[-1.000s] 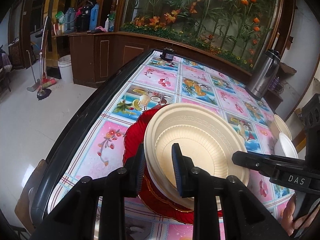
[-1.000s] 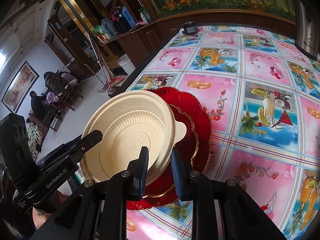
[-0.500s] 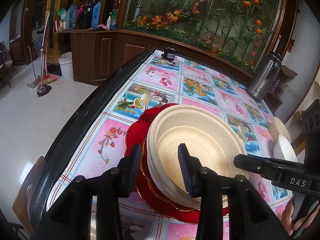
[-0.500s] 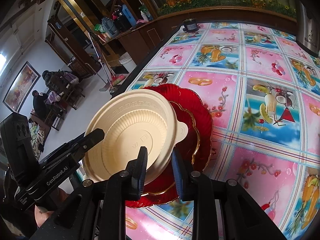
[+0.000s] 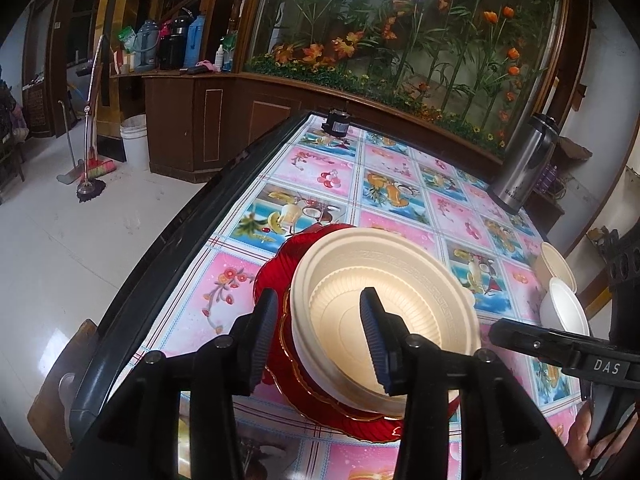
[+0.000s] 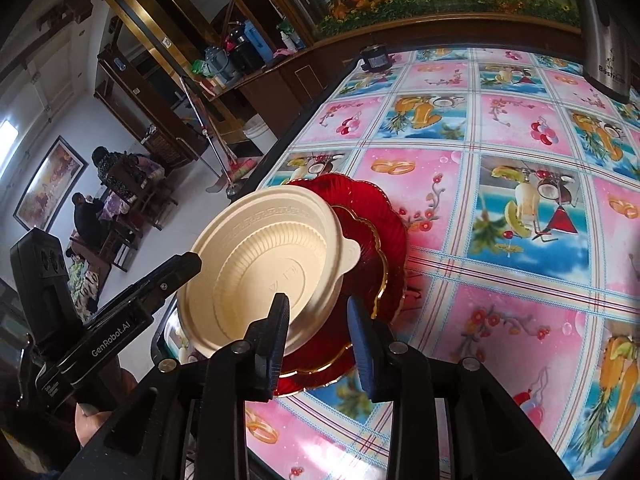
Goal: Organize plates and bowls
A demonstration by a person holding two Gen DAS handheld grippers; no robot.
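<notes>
Left wrist view: the left gripper [image 5: 318, 326] sat over the near rim of a cream disposable plate [image 5: 384, 316], one finger outside the rim and one over the inside, with a clear gap on both sides, so nothing was pinched. That plate rested on a stack of red scalloped plates [image 5: 276, 276] near the left edge of the table [image 5: 256, 168], which had a pink and blue fruit-print cover. My guess is the cream one had just been set down on the stack, which would explain the slack jaws. Over on the right, two small cream bowls [image 5: 562, 300] sat apart from the stack, not yet sorted, and a steel thermos [image 5: 524, 164] stood at the far right. The other tool's finger poked in from the right.

Right wrist view: the right gripper [image 6: 318, 330] straddled the near-right rim of the same cream plate [image 6: 260, 276], and its jaws were opening. The plate edge lay between them but the pads weren't pressing on it as far as I could tell. The plate looked a bit tilted and off-centre on the red plates [image 6: 376, 232], overhanging toward the table's left edge, so it might want a nudge. The left tool showed at lower left.
</notes>
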